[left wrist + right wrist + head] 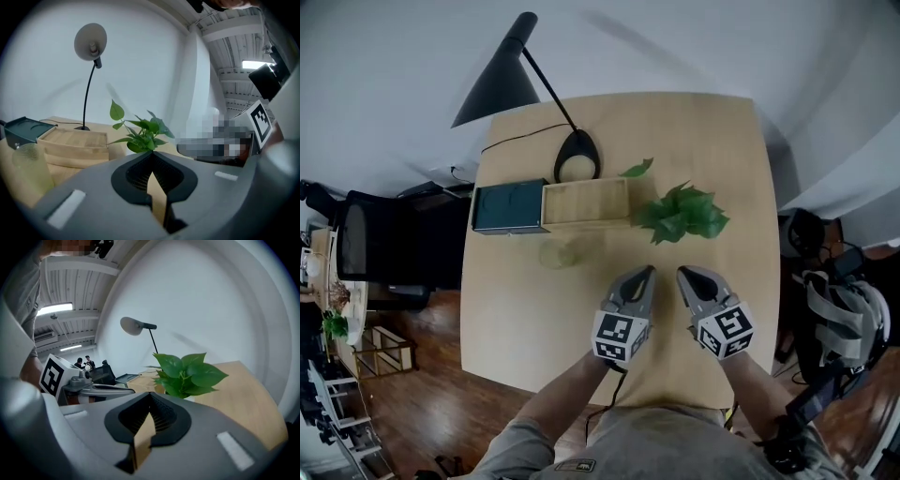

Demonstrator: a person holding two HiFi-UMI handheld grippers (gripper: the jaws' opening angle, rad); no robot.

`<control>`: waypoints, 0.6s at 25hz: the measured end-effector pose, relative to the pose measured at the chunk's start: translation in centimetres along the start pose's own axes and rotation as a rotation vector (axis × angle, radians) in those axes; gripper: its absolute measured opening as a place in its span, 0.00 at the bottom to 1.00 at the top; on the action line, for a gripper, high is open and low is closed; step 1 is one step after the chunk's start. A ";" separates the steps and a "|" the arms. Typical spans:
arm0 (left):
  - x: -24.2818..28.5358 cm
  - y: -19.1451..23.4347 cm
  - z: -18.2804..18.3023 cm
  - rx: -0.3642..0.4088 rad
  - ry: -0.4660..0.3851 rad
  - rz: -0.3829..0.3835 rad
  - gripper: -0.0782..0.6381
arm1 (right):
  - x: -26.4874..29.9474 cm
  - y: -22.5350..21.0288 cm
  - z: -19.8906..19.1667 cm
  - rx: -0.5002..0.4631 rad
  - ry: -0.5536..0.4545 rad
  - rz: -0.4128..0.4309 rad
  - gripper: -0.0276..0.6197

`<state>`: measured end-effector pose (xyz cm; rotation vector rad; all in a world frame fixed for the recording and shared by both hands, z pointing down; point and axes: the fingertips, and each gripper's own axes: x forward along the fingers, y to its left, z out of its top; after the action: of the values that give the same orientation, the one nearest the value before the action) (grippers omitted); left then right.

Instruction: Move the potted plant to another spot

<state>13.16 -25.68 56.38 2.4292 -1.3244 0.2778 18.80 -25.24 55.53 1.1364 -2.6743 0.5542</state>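
The potted plant (682,215) with broad green leaves stands on the wooden table (534,309), right of a wooden box; its pot is hidden under the leaves. My left gripper (645,273) is shut and empty, a short way in front of the plant. Beside it my right gripper (684,275) is also shut with nothing in it. In the left gripper view the plant (143,133) rises just beyond the shut jaws of the left gripper (152,157). The right gripper view shows the plant (187,373) close ahead of the right gripper (151,395).
A light wooden box (586,202) and a dark green box (508,207) lie in a row left of the plant. A black desk lamp (520,80) stands behind them. A clear plastic cup (560,253) sits in front of the wooden box. Chairs flank the table.
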 end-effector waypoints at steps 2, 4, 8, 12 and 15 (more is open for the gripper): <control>1.5 0.9 -1.1 -0.015 0.031 0.002 0.11 | 1.4 -0.9 -1.1 0.014 0.029 -0.002 0.05; 2.8 1.9 -2.0 -0.021 0.051 0.010 0.11 | 2.5 -1.7 -2.2 0.020 0.056 -0.005 0.05; 4.5 2.8 -3.4 -0.037 0.093 0.010 0.11 | 3.8 -3.0 -3.9 0.013 0.102 -0.012 0.05; 5.8 4.1 -3.7 -0.002 0.084 0.027 0.11 | 4.5 -4.5 -4.9 -0.034 0.142 -0.031 0.05; 6.5 4.9 -4.0 0.025 0.092 0.033 0.11 | 4.9 -5.6 -5.4 -0.058 0.164 -0.041 0.07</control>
<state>12.57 -31.47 63.33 2.3855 -1.3295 0.4120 19.59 -29.85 63.48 1.0776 -2.5063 0.5345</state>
